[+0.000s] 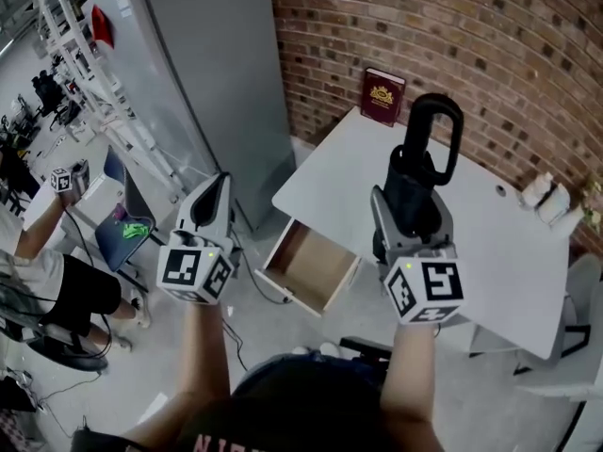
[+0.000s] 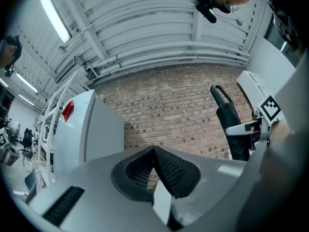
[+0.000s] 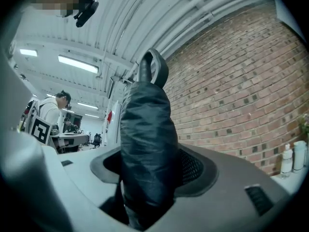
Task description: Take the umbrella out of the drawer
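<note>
A black folded umbrella (image 1: 415, 179) with a loop handle (image 1: 436, 125) stands upright in my right gripper (image 1: 412, 207), which is shut on its body and holds it in the air above the white desk (image 1: 350, 172). In the right gripper view the umbrella (image 3: 147, 139) fills the gap between the jaws. The wooden drawer (image 1: 311, 267) under the desk's near corner is pulled open, and what shows of its inside is bare. My left gripper (image 1: 215, 192) hovers left of the drawer, shut on nothing, with its pads (image 2: 166, 166) meeting at the tip. The left gripper view also catches the umbrella (image 2: 232, 125) at its right.
A dark red book (image 1: 382, 96) leans against the brick wall at the back of the desk. Small white items (image 1: 549, 197) sit near the desk's right end. A tall grey cabinet (image 1: 221, 73) stands left of the desk. A person (image 1: 42, 262) sits at far left by a blue chair (image 1: 122, 235).
</note>
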Demonstrator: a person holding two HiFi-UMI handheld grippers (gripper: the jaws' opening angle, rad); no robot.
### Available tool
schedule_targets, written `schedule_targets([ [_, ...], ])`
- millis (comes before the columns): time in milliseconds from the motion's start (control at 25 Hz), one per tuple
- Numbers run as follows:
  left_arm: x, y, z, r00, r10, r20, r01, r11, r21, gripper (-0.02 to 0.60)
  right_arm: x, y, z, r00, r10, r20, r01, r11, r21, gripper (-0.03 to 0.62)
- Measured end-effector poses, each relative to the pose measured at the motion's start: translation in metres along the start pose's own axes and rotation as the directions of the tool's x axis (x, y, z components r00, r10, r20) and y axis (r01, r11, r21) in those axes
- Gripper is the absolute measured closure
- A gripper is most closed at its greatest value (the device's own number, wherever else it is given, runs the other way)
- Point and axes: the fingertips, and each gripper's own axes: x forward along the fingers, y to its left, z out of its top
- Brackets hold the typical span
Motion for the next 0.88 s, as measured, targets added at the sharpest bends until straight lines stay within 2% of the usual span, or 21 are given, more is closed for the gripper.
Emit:
schedule_targets([
  [240, 0.004, 0.005, 0.008, 1.0, -0.005, 0.02, 0.005, 1.0, 0.012, 0.588, 0.006, -0.001, 0.009, 1.0, -0.021, 0.007, 0.021, 0.997, -0.077, 0.321],
  [880, 0.008, -0.003, 0.013, 0.999, -0.015, 0.028, 0.015, 1.0, 0.019, 0.588, 0.002, -0.009, 0.015, 0.999, -0.039, 0.013, 0.041, 0.995, -0.095, 0.321],
])
